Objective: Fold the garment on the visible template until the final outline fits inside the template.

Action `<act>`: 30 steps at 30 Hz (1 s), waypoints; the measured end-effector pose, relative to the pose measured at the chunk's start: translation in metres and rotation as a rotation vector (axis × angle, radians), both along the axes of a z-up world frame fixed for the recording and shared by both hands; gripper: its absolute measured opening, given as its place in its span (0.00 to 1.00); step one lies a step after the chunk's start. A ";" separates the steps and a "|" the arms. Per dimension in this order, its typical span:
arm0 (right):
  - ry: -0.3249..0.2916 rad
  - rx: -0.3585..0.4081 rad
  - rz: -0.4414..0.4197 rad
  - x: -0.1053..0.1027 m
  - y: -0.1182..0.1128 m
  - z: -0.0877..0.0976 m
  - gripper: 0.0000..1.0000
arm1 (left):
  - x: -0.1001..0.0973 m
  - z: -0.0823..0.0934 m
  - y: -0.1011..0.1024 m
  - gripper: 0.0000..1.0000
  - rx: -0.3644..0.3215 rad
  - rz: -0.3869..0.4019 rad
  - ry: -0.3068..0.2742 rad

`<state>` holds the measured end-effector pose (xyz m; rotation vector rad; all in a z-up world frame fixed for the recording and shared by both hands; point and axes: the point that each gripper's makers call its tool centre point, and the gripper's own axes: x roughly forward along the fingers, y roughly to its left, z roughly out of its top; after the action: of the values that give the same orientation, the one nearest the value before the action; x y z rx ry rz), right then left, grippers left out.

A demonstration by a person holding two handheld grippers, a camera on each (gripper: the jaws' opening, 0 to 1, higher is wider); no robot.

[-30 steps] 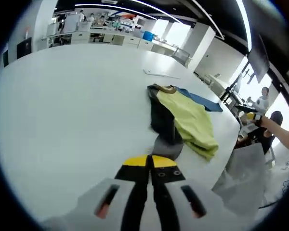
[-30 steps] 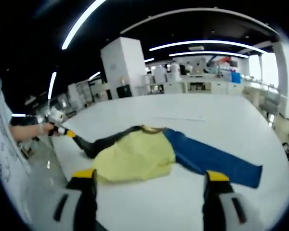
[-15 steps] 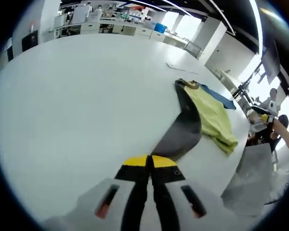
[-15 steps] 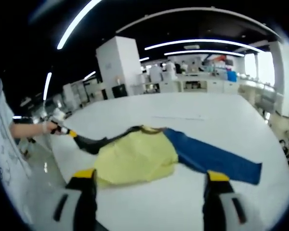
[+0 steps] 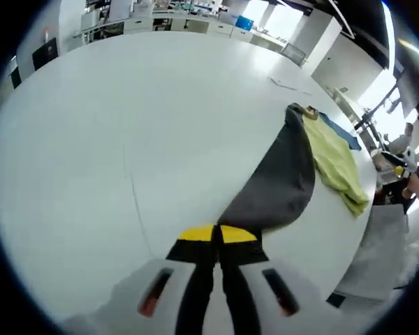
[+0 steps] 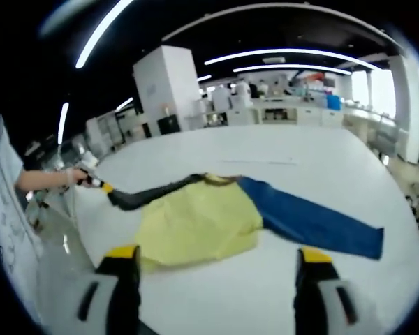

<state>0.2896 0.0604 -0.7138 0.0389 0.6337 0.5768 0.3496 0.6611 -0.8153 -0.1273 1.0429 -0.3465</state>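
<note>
Sleeve [image 5: 276, 188] stretched farther by left tongs [image 5: 216, 237]

Garment [image 5: 286, 181]: near tip of dark sleeve hidden between the closed jaws of left gripper [image 5: 216, 236]. Template outline: too faint to tell. Far benches [image 6: 279, 112]: blurred, contents perhaps equipment. Person's hand [image 6: 38, 180]: cut off at left edge.

Large white table [image 6: 321, 160] in an open hall, under long curved ceiling light strips [image 6: 279, 70]. Behind it, a white block-shaped pillar [image 6: 169, 87], benches with equipment, and bright windows [image 6: 359, 87].
</note>
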 end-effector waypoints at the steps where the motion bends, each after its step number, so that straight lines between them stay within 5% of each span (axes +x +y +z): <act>1: 0.002 -0.001 -0.002 0.000 0.002 0.000 0.92 | 0.003 -0.002 0.003 0.00 0.007 -0.001 0.005; 16: 0.029 -0.009 -0.035 0.003 0.014 -0.004 0.92 | 0.055 -0.031 0.035 0.00 0.129 -0.052 0.050; 30: 0.027 -0.010 -0.042 0.004 0.017 -0.001 0.92 | 0.046 -0.032 0.032 0.00 0.143 -0.070 0.074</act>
<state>0.2939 0.0774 -0.7144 0.0510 0.6604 0.5329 0.3958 0.6936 -0.8477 0.0246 1.1434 -0.3311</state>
